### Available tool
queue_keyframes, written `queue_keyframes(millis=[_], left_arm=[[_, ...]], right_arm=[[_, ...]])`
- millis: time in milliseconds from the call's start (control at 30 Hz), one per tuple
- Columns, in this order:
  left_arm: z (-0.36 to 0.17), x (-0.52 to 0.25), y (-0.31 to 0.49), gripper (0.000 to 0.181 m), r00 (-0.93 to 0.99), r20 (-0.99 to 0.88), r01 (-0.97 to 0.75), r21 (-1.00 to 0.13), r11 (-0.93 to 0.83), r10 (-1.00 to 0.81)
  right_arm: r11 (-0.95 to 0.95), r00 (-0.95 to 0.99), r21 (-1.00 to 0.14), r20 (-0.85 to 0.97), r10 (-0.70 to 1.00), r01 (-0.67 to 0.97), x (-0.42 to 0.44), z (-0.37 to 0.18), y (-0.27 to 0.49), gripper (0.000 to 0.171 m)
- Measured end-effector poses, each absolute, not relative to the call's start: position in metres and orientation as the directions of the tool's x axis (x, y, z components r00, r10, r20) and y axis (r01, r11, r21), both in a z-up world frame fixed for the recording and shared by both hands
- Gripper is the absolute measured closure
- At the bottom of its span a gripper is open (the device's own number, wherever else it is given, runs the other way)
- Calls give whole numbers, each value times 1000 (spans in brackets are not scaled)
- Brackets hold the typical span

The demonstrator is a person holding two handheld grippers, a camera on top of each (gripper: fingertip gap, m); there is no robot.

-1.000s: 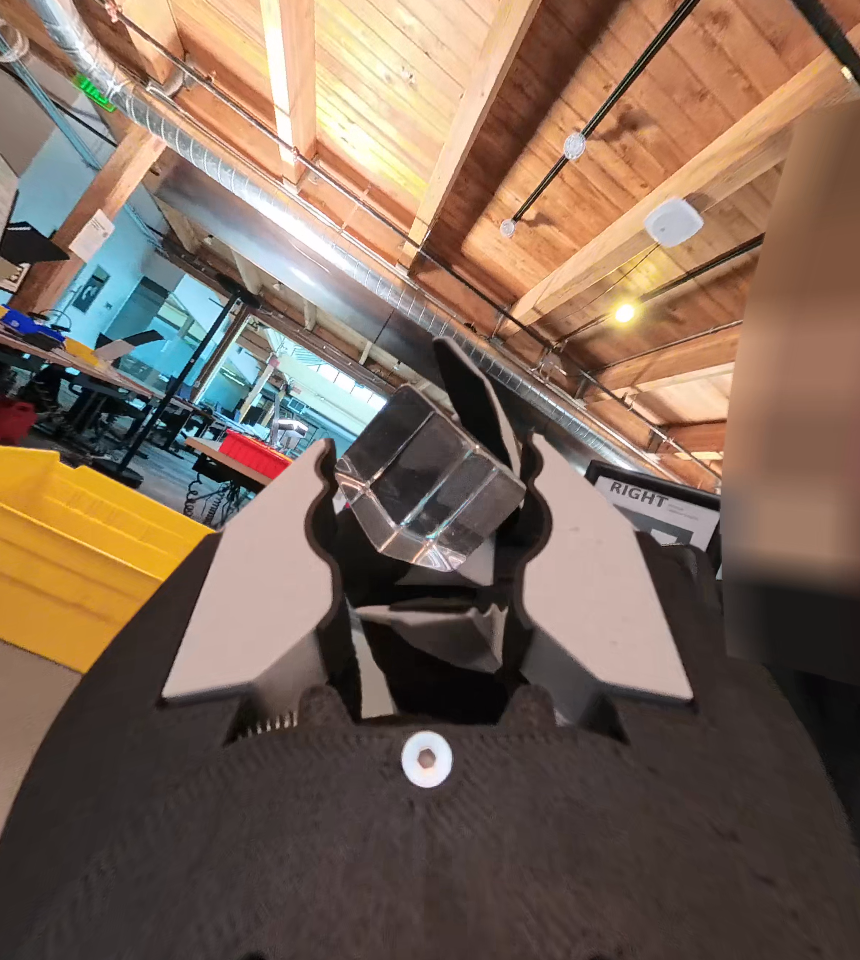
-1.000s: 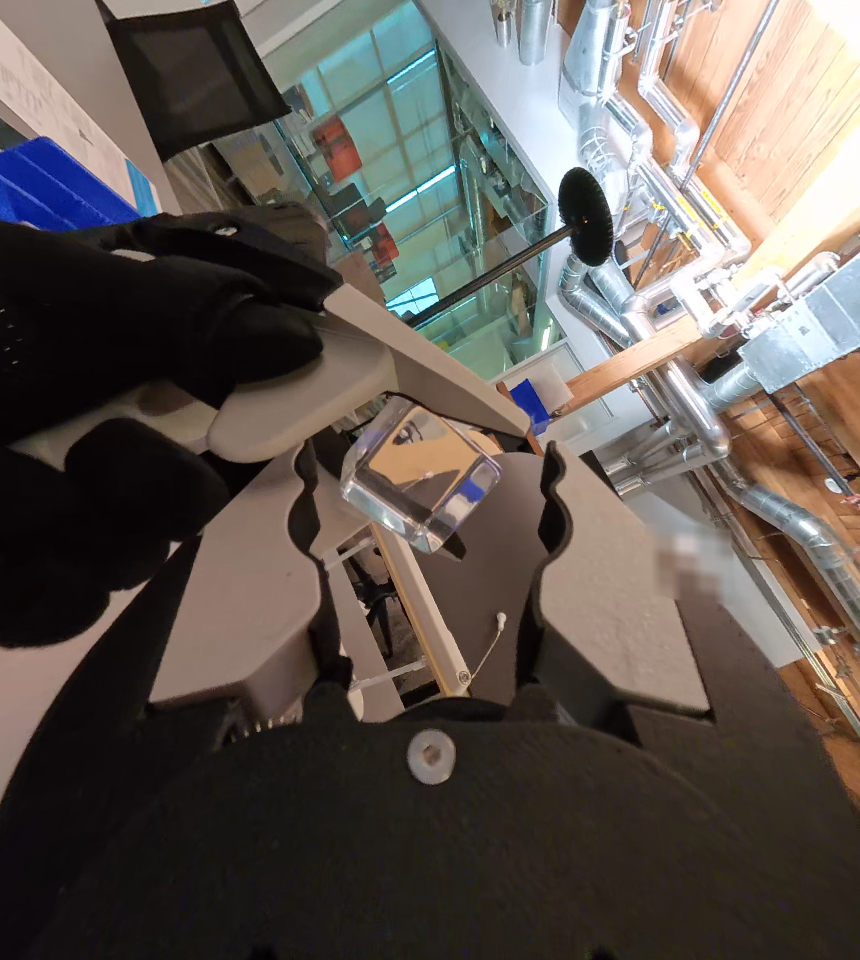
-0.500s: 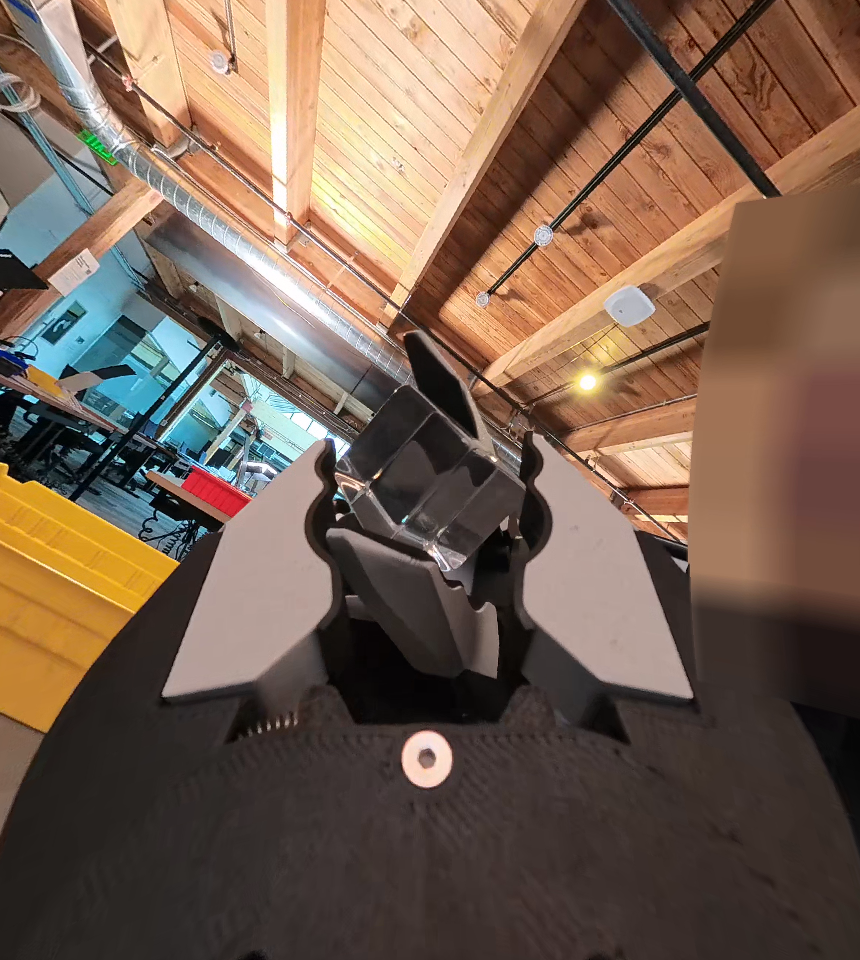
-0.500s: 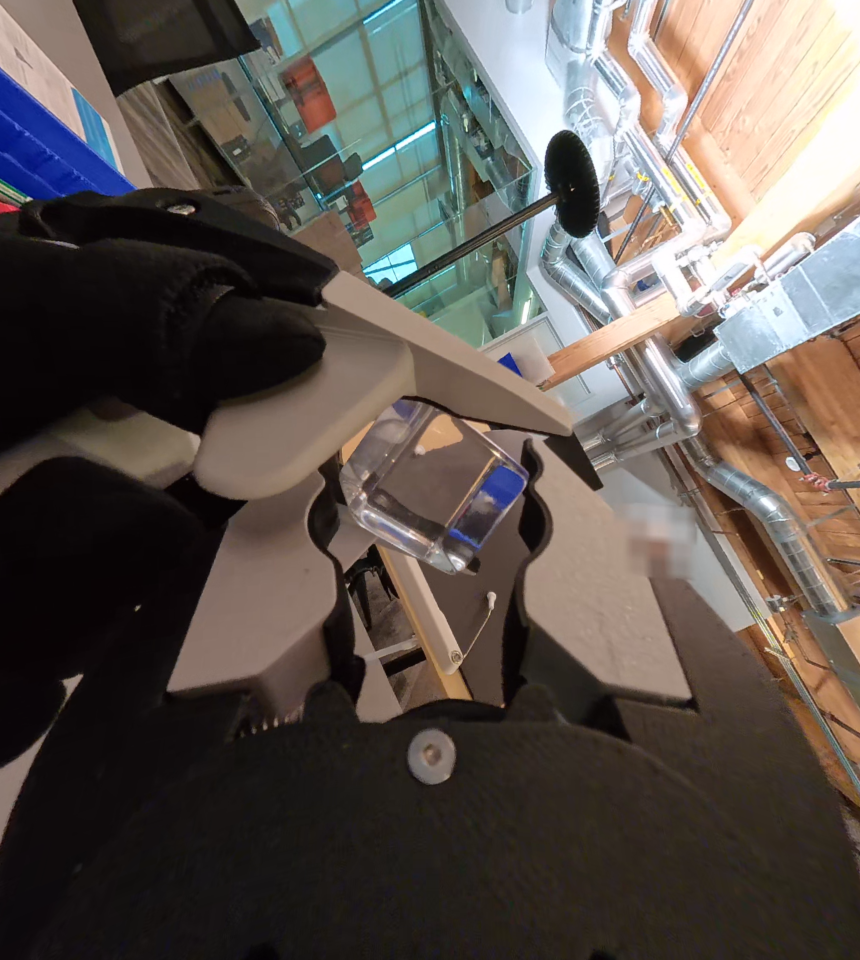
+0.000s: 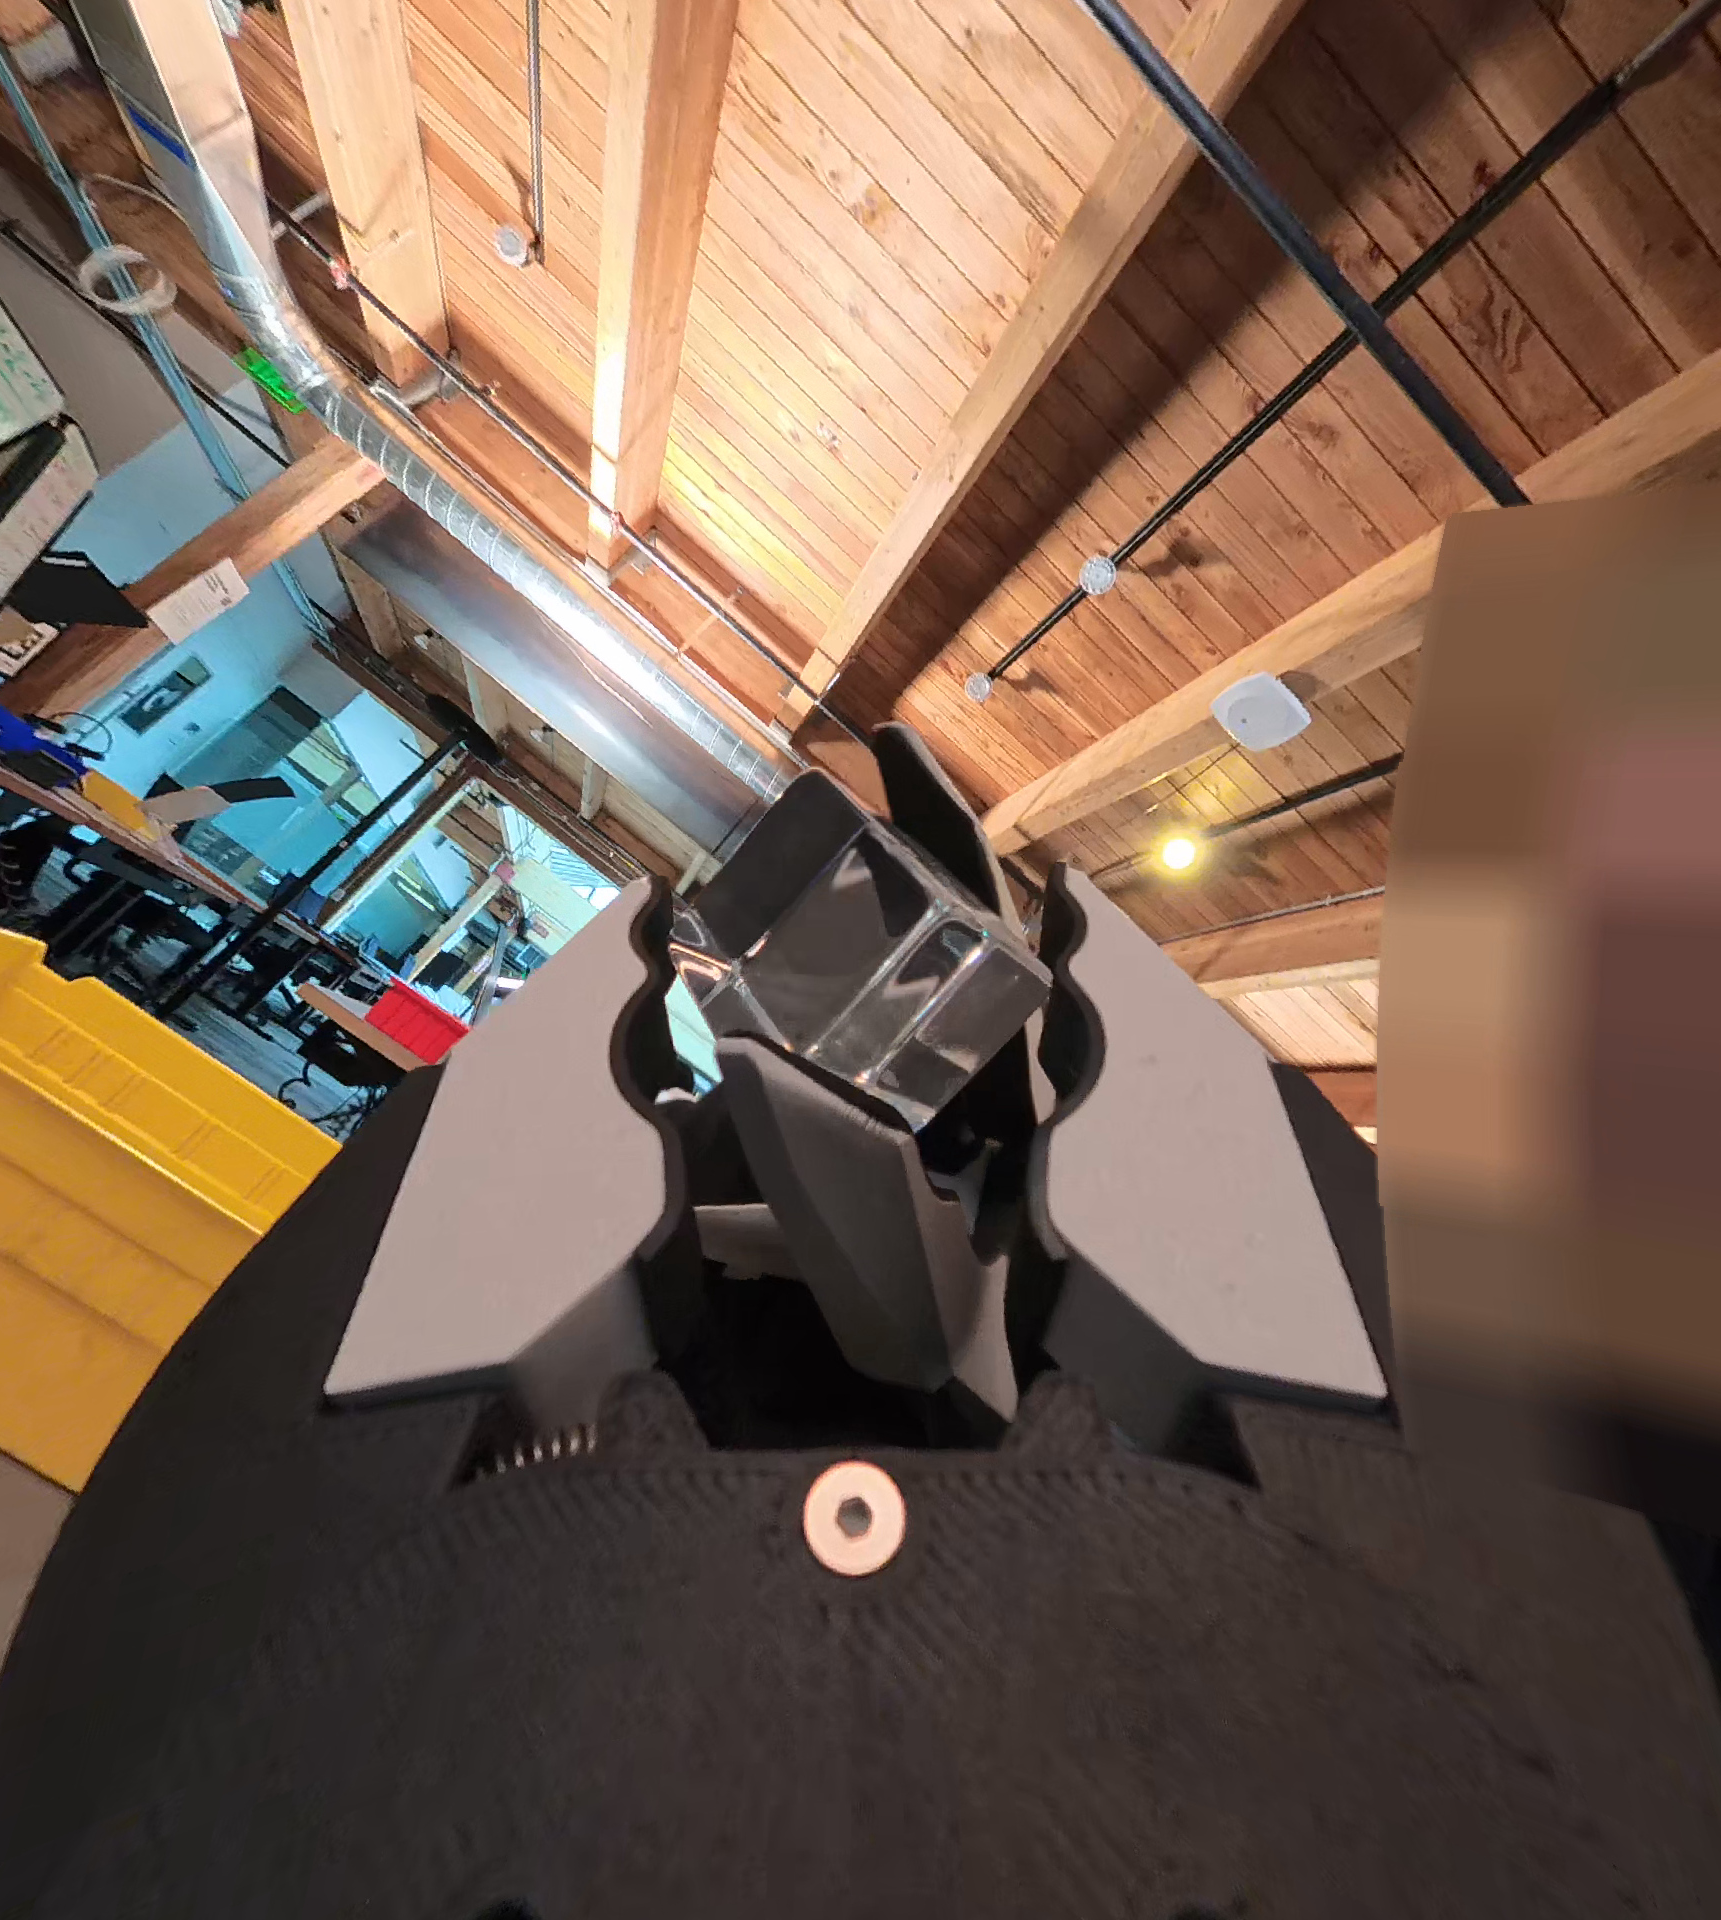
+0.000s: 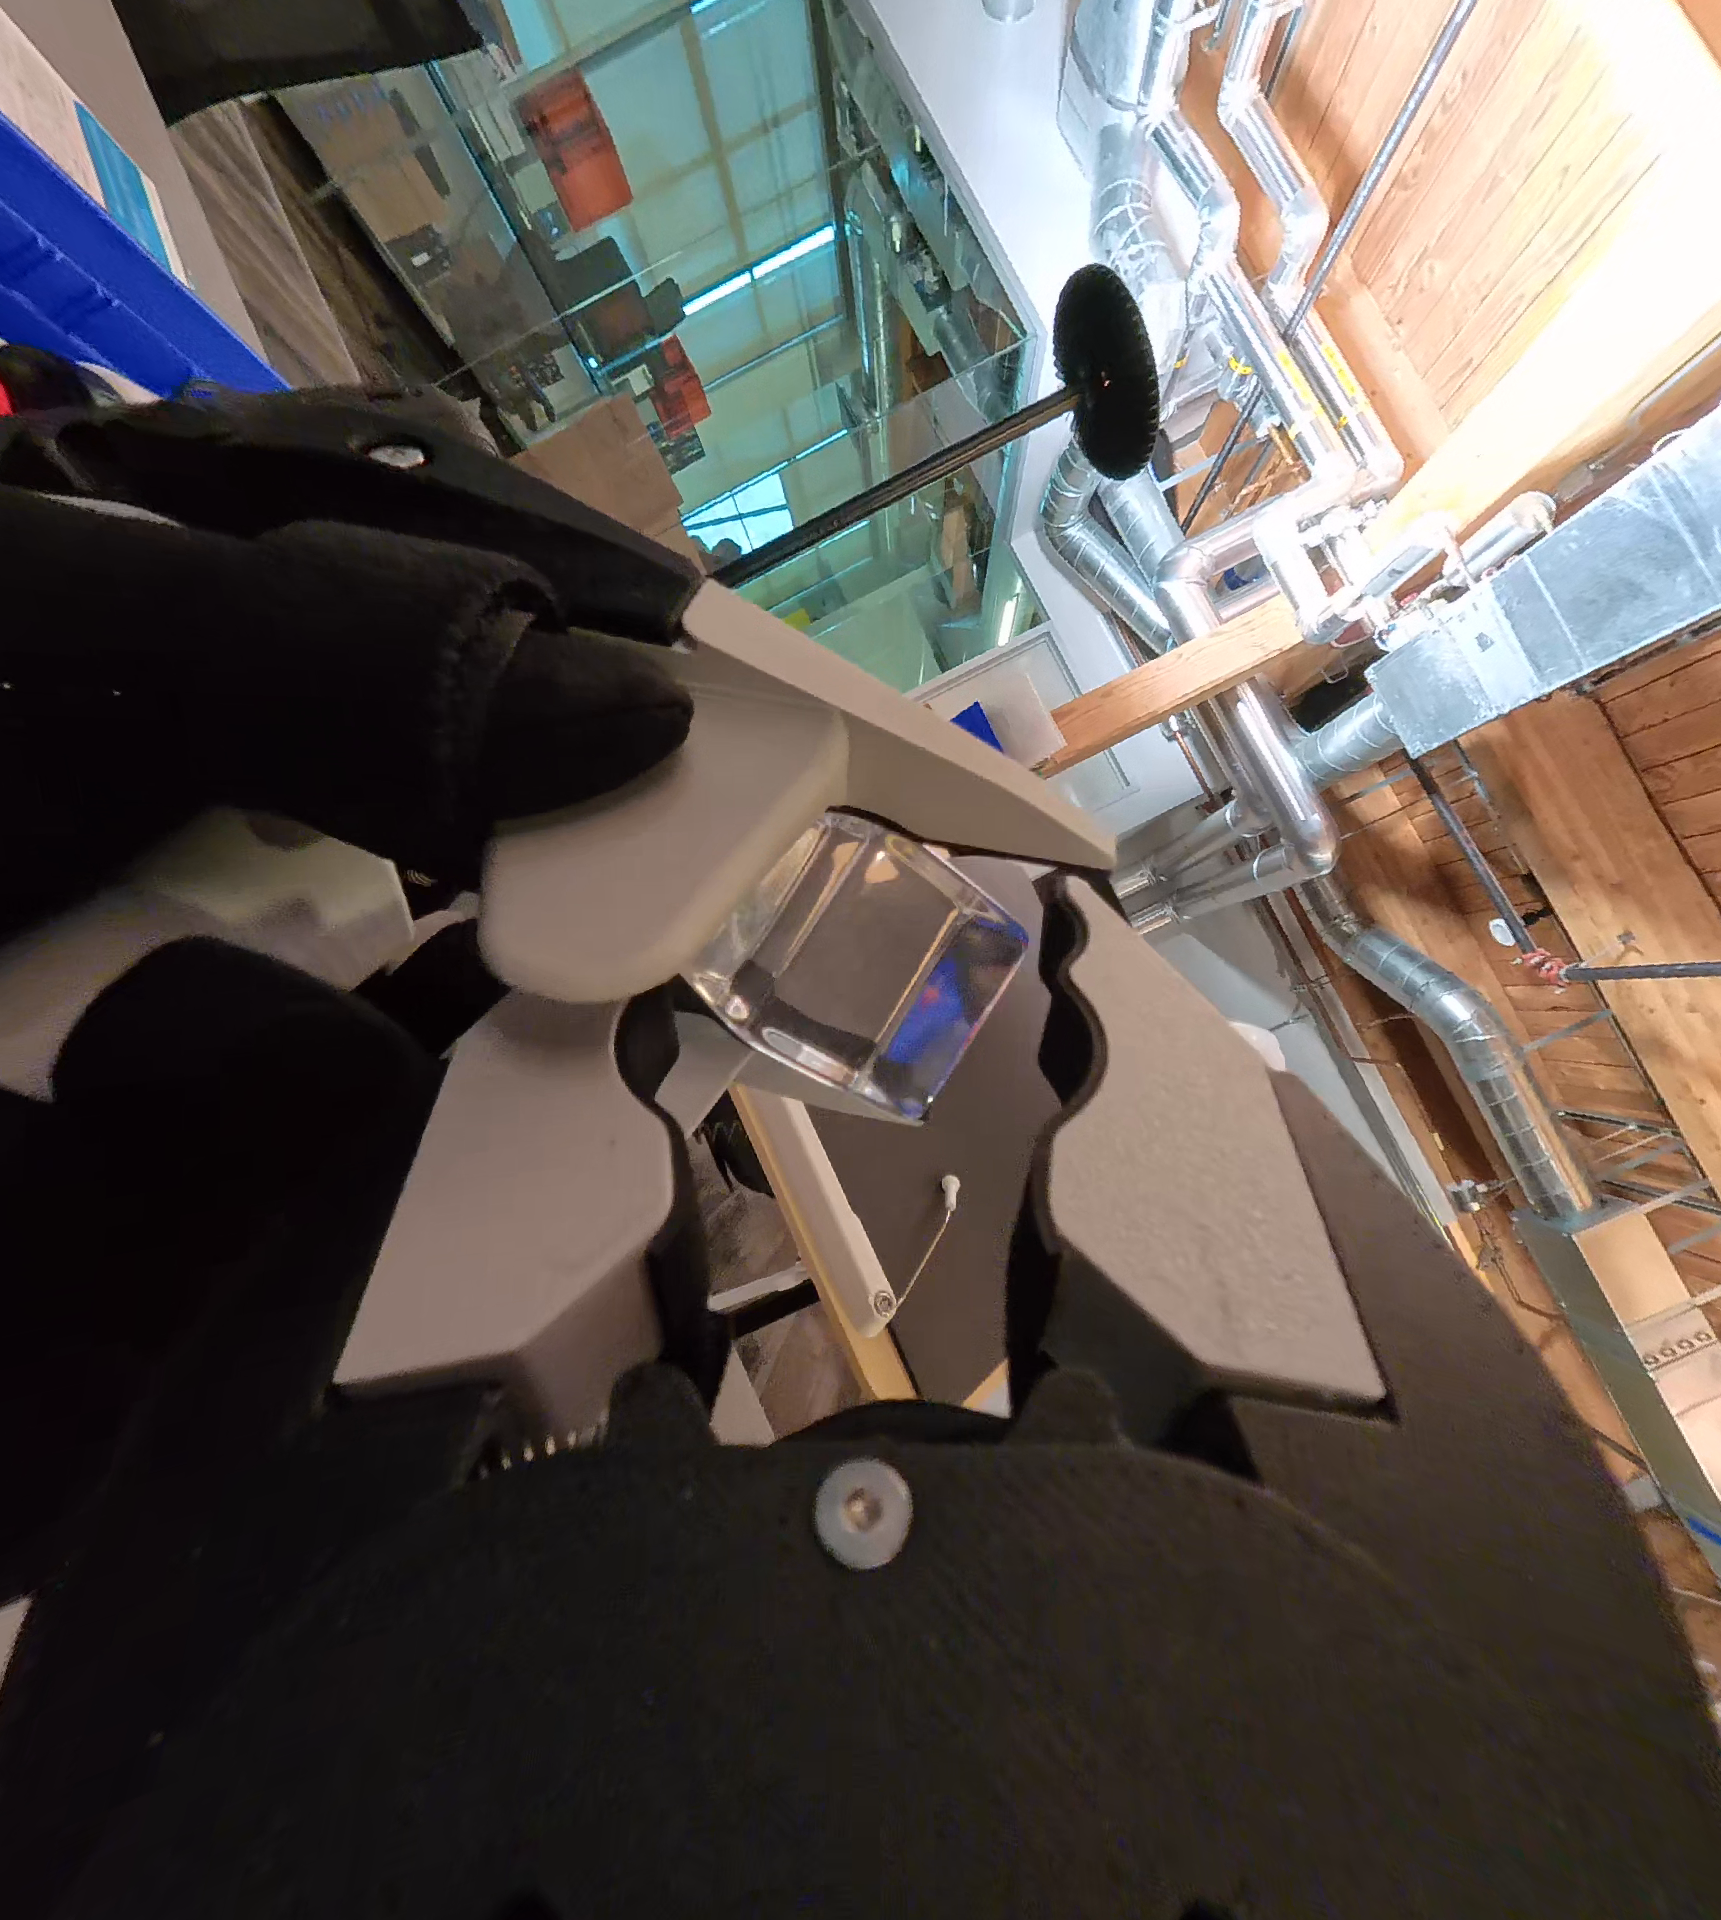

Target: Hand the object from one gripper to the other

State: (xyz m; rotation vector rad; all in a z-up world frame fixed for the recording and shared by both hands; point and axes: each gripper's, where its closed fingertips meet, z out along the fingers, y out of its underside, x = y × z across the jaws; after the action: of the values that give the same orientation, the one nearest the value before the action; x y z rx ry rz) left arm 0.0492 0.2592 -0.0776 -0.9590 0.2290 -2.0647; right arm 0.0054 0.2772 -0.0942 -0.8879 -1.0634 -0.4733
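A clear glass cube (image 5: 866, 966) sits between the fingertips of my left gripper (image 5: 856, 935), which is shut on its left and right faces. The right gripper's dark grey fingers (image 5: 856, 1226) press the cube from above and below. In the right wrist view the cube (image 6: 866, 997) lies between the tips of my right gripper (image 6: 856, 987), which is closed in on it. The left gripper's light grey fingers (image 6: 731, 852), held by a black-gloved hand (image 6: 264, 675), clamp it across. Both grippers point up toward the ceiling.
A yellow bin (image 5: 56, 1143) stands low at the left of the left wrist view. A blue bin (image 6: 4, 239) is at the upper left of the right wrist view. Wooden beams and metal ducts (image 6: 1614, 582) fill the background overhead.
The right gripper's fingers have closed from wide open onto the cube. Both grippers have tilted further upward. The left gripper has kept its hold.
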Motion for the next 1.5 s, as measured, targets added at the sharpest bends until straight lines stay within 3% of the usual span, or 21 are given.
queue_keyframes(millis=[167, 733, 867, 1133, 1500], left_arm=[[-78, 46, 262, 112, -373, 554, 615, -453, -645, -744], [-81, 51, 261, 111, -404, 564, 596, -435, -675, -720], [-81, 53, 260, 111, -402, 571, 590, -436, -679, -716], [-82, 57, 261, 111, -392, 599, 571, -436, -696, -698], [-86, 61, 263, 110, -361, 606, 570, -458, -682, -709]], right_arm=[[581, 429, -388, 900, 73, 716, 5, -95, 275, 111], [583, 391, -400, 908, 150, 707, 9, -99, 273, 114], [579, 317, -316, 943, 102, 752, 12, -102, 275, 98], [566, 277, -266, 958, 69, 780, 17, -104, 277, 105], [557, 289, -328, 944, 161, 763, 21, -107, 278, 106]])
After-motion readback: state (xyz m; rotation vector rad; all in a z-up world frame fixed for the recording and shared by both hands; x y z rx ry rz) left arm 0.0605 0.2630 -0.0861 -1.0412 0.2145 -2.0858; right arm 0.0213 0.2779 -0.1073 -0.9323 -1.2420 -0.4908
